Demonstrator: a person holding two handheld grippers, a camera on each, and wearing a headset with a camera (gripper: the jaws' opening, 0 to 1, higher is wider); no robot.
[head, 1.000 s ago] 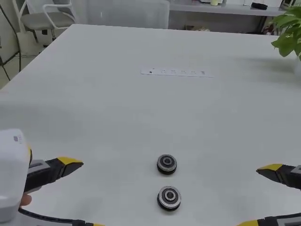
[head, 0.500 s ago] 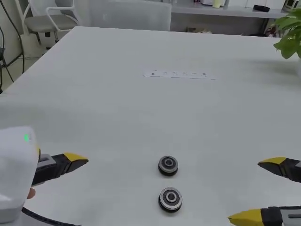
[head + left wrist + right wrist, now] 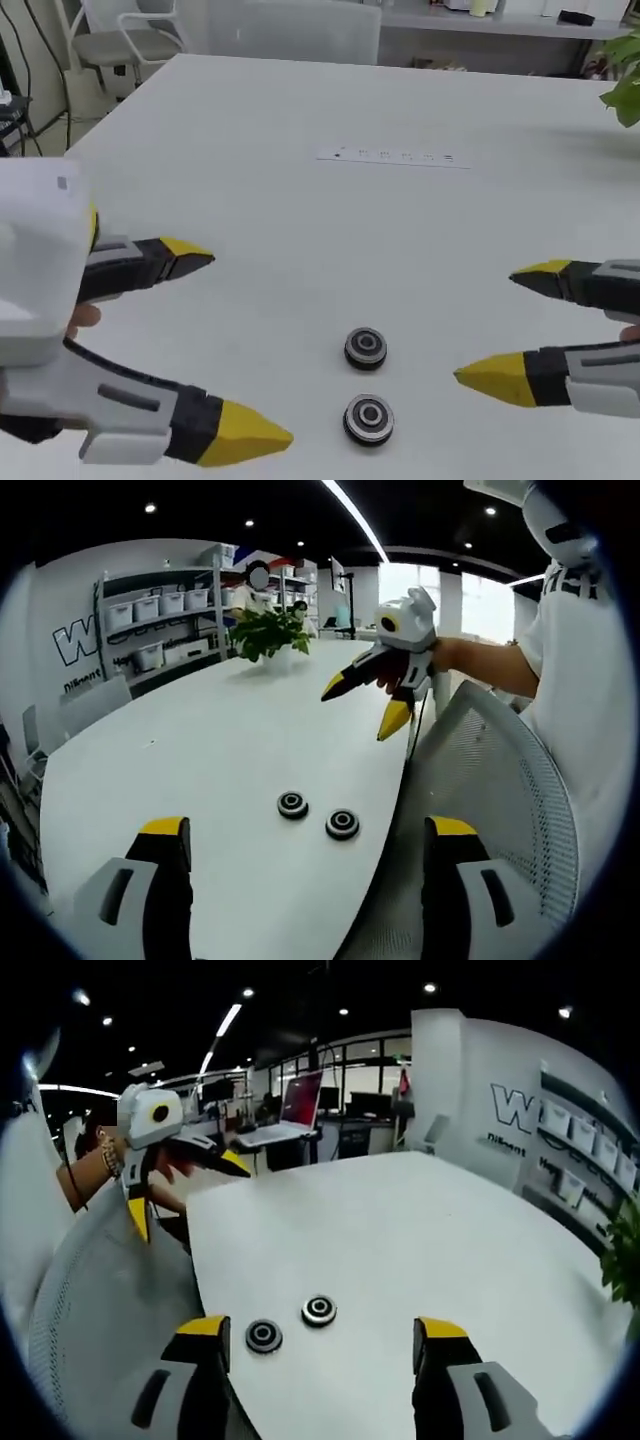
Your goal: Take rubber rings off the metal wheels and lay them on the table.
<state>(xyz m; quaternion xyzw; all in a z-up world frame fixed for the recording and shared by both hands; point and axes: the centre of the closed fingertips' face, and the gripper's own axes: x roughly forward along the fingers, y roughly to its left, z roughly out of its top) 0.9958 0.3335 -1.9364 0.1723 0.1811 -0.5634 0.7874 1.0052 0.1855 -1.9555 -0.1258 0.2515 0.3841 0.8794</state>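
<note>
Your bench [image 3: 300, 200] has a smooth, matt top, pale grey-white with only a faint sheen. The far metal wheel [image 3: 365, 348] and the near metal wheel [image 3: 368, 419] show bright, shiny metal at the hub, each edged in dull black rubber. Your left hand-held gripper [image 3: 250, 348] and right hand-held gripper [image 3: 485, 325] look like hard plastic: matt black and grey jaws, smooth yellow tips with a slight gloss, and smooth white housings. In the left gripper view, the chair back [image 3: 500, 780] is fine grey mesh.

I see a narrow white strip [image 3: 393, 157] with small marks ahead, a leafy plant [image 3: 627, 92] at right, an office chair [image 3: 105, 45] far left.
</note>
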